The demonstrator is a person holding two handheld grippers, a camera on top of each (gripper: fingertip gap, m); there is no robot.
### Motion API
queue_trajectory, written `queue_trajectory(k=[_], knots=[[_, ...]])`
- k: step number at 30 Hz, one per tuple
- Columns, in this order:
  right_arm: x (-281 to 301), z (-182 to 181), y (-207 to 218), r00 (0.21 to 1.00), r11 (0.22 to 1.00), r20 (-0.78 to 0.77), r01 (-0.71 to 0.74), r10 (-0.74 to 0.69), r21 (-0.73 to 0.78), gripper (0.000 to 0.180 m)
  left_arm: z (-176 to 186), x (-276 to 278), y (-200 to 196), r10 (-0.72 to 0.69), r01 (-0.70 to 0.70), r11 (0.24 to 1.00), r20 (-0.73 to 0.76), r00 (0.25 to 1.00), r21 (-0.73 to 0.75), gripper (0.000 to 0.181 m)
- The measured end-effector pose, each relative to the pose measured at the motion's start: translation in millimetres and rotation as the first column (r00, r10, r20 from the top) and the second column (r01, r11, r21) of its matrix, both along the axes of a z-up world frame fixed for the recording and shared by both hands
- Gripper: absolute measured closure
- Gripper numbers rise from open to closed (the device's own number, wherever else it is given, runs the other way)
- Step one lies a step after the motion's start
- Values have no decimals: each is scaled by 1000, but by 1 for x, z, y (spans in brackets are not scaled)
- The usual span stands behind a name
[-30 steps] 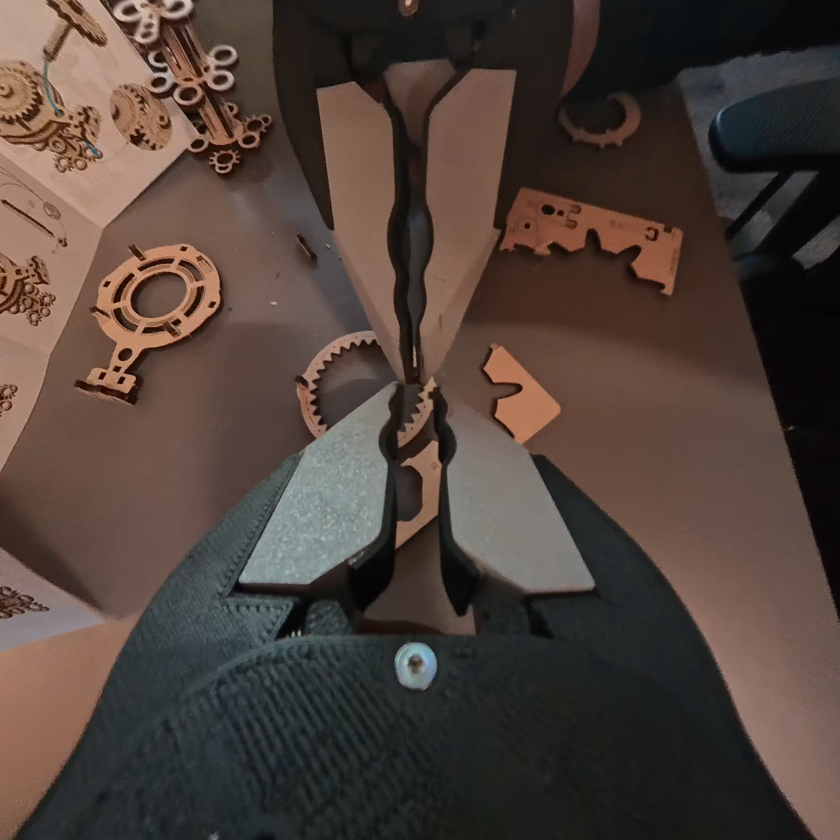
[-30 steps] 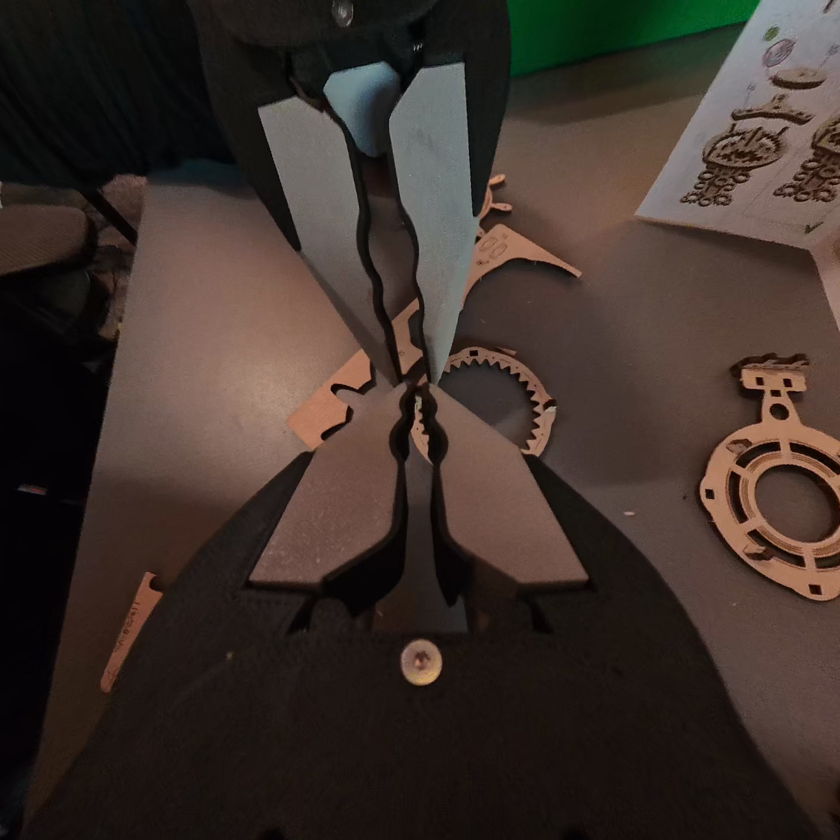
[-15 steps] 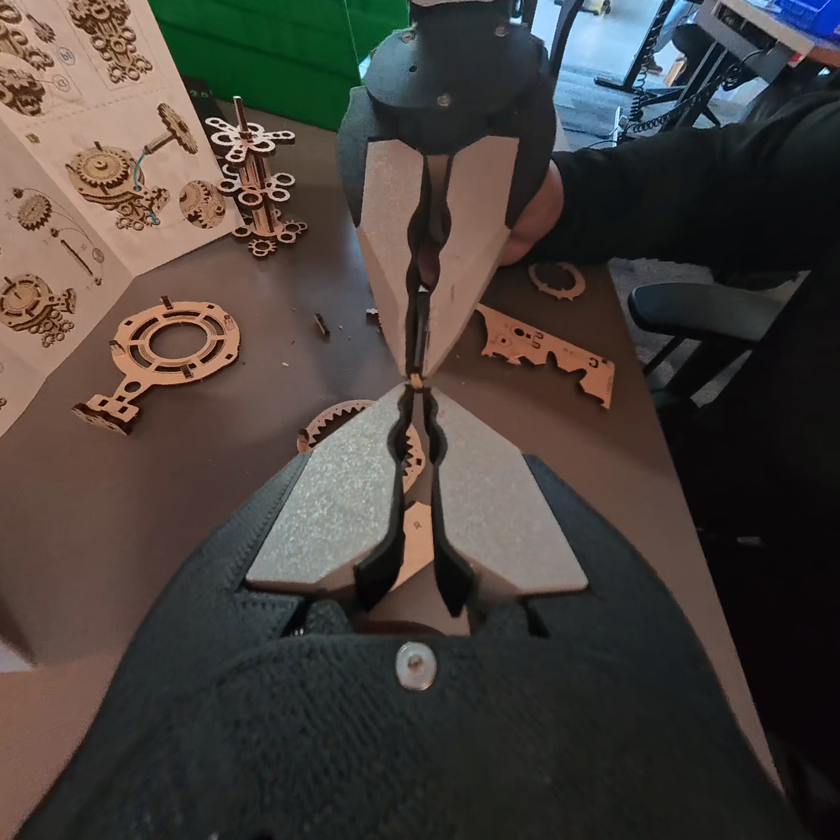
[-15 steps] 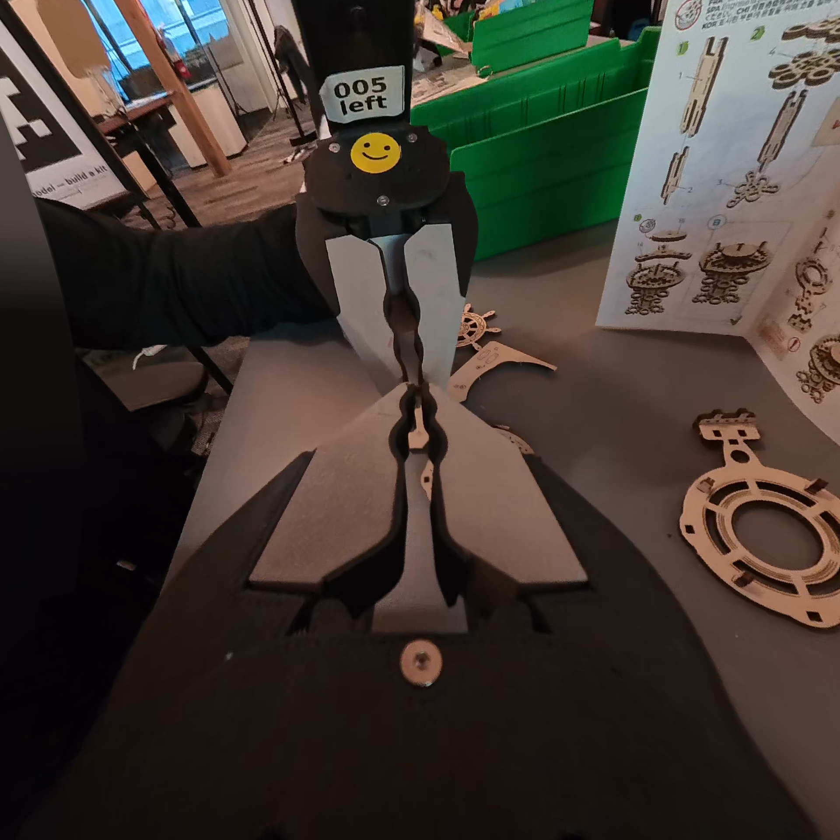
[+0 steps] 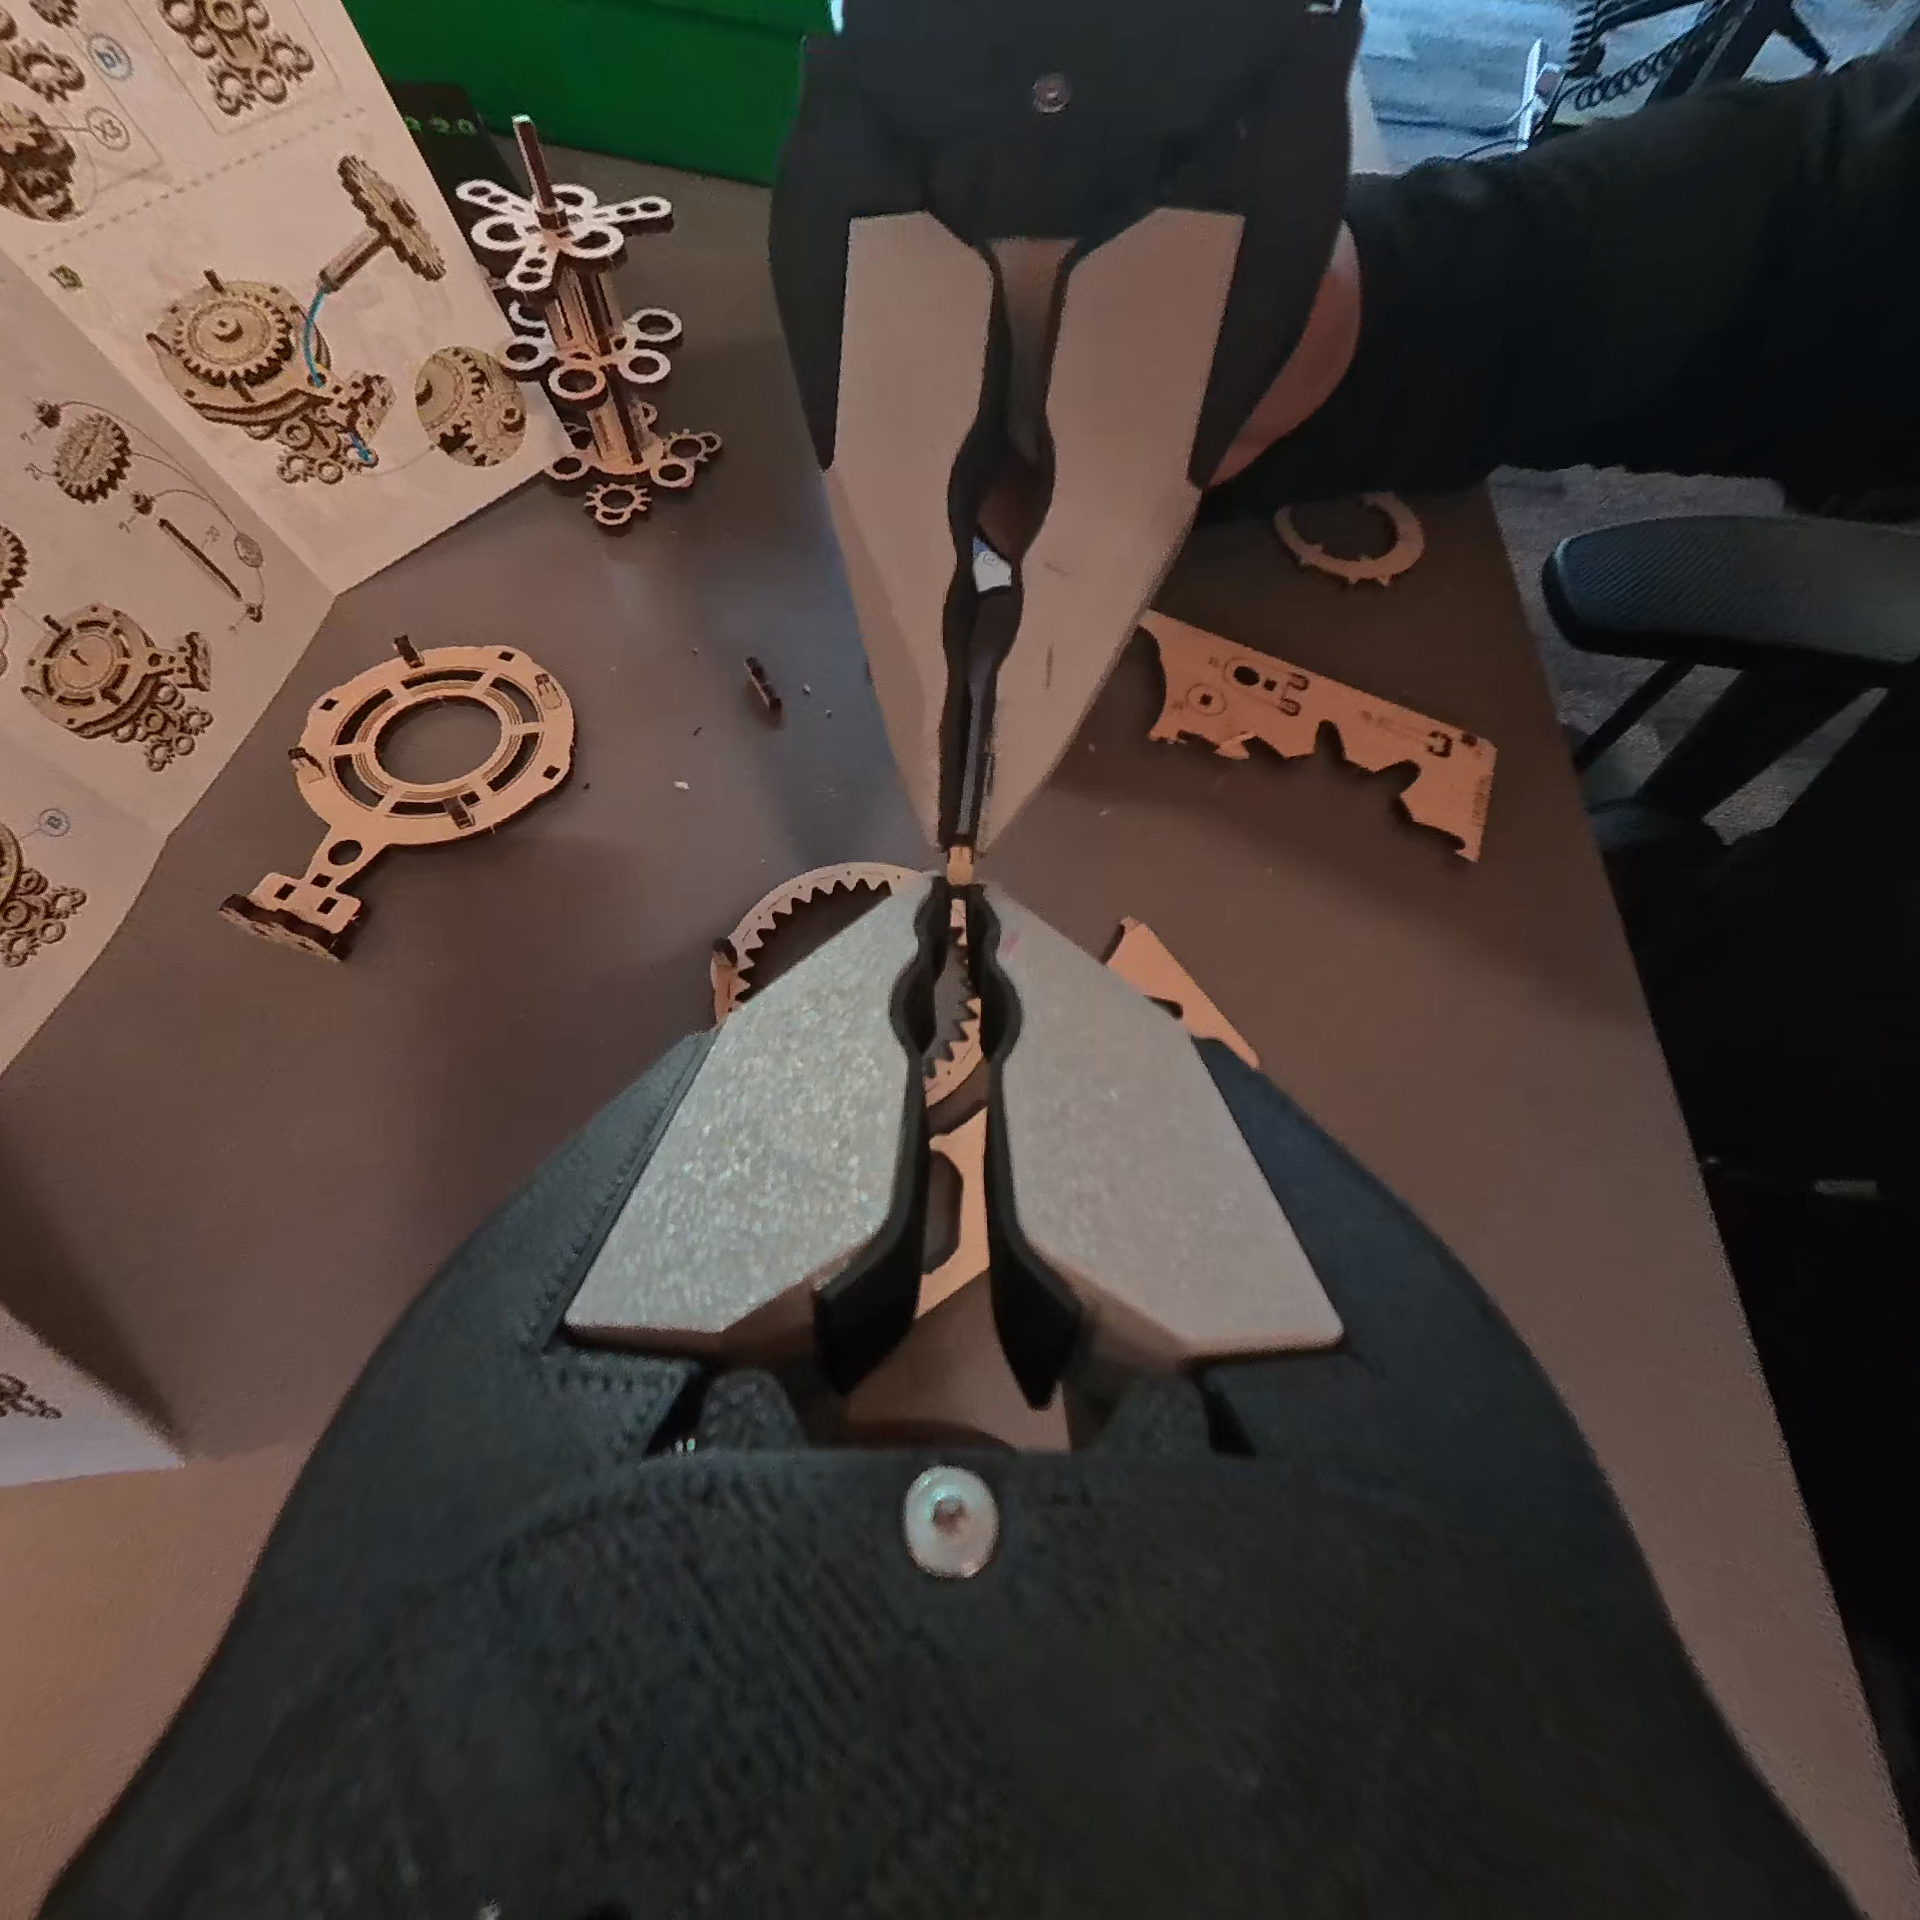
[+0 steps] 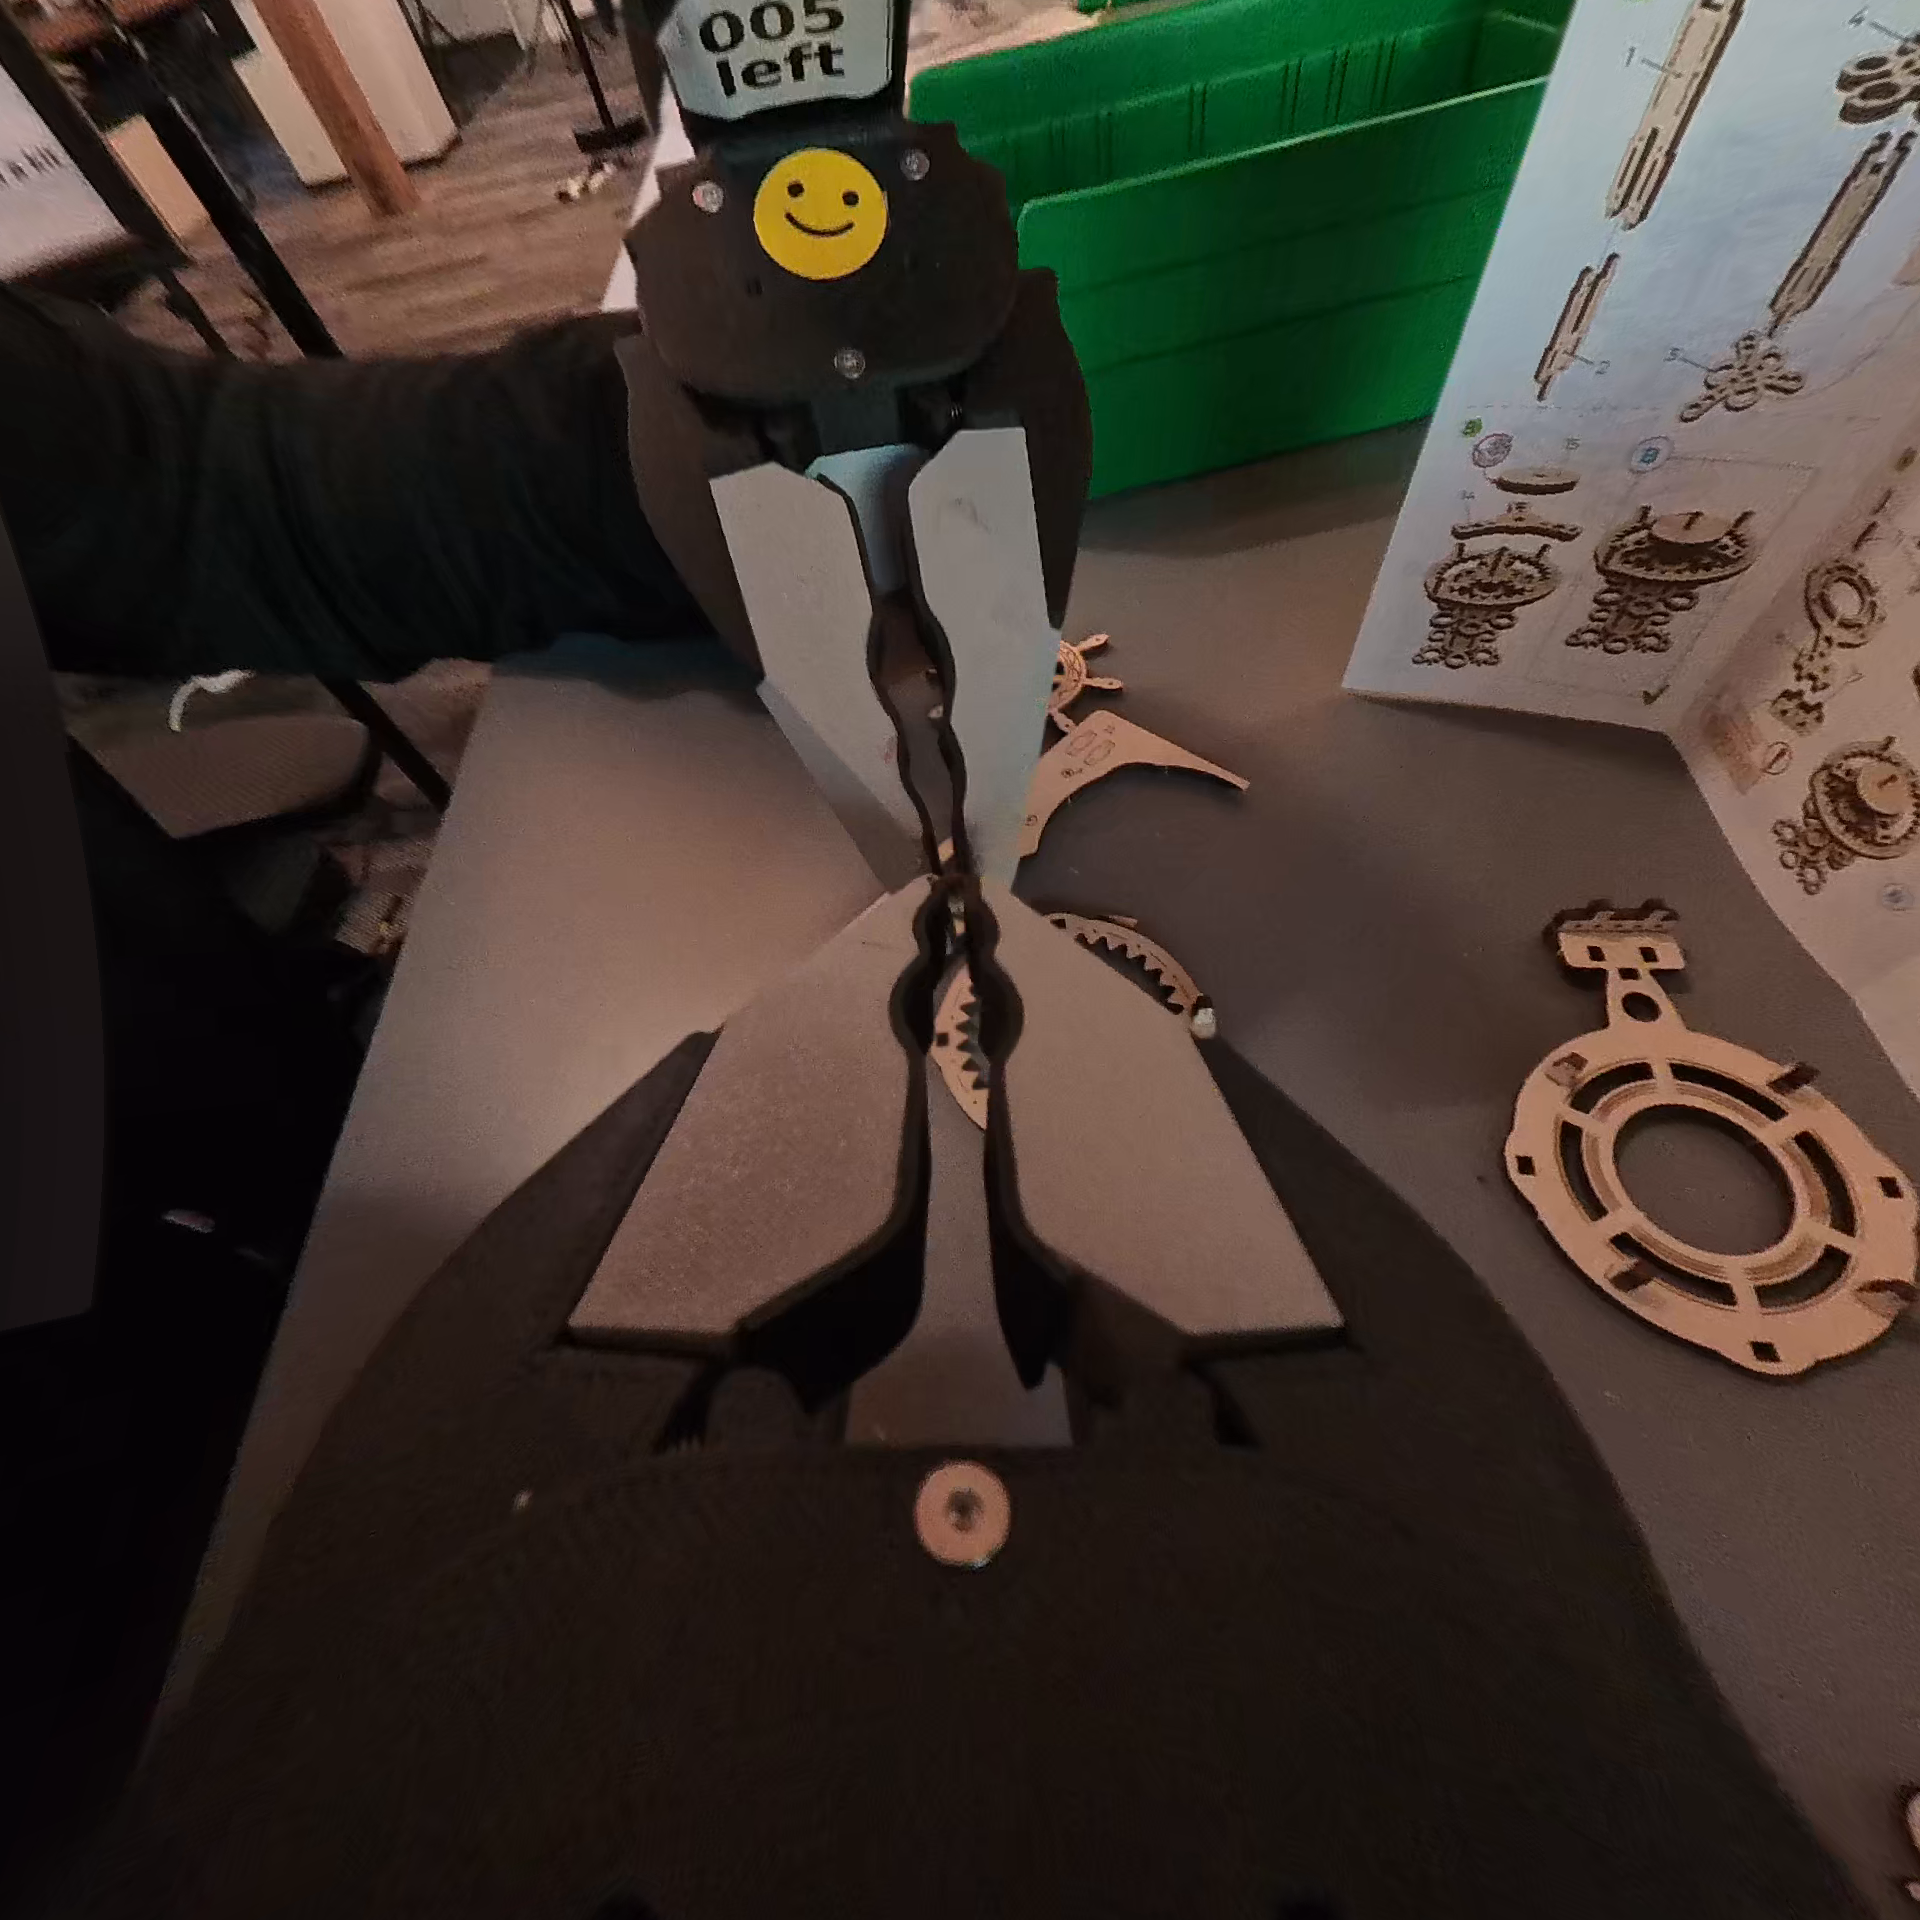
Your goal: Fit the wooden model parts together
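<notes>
Both tongs, left gripper (image 5: pixel 954 902) and right gripper (image 6: pixel 948 899), pinched tight tip to tip on one tiny wooden peg (image 5: pixel 960 858) held above the toothed ring (image 5: pixel 821 906) near the table's middle; could slip and drop if squeezed crooked.

The left gripper (image 5: pixel 954 902) fills the lower frame, its jaws nearly closed tip to tip against the right gripper (image 5: pixel 961 840), which reaches down from the top centre and pinches a tiny wooden peg (image 5: pixel 961 858) between the two tips. Under them on the grey counter (image 5: pixel 312 1091) lies a toothed wooden ring gear (image 5: pixel 805 920). At left centre rests a round slotted wooden frame (image 5: pixel 416 758); a wooden spindle assembly (image 5: pixel 587 343) stands at upper left beside the instruction sheet (image 5: pixel 208 312). A notched flat wooden panel (image 5: pixel 1330 727) lies at right.
</notes>
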State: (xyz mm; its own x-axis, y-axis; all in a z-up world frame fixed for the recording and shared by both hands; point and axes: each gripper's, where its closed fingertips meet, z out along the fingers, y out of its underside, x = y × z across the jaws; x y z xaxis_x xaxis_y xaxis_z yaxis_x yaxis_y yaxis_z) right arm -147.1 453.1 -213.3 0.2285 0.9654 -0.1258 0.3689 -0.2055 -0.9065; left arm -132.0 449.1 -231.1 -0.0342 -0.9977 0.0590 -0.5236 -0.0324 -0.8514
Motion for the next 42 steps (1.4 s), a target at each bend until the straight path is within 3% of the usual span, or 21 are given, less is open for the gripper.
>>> queue_trajectory(k=[20, 23, 29, 42], knots=[[0, -21, -9, 978, 991, 206, -64, 38, 121, 180, -20, -3, -11, -34, 28, 998, -106, 994, -57, 181], [2, -23, -8, 975, 995, 218, -49, 30, 84, 180, -22, -6, -10, -27, 17, 996, -123, 992, -85, 181], [4, -37, -7, 959, 999, 280, -38, 33, 12, 180, -45, -18, -1, -6, 20, 999, -266, 964, 50, 181], [2, -54, -13, 924, 998, 377, -55, 58, -18, 180, -45, -16, -5, -26, 38, 998, -260, 965, 41, 181]])
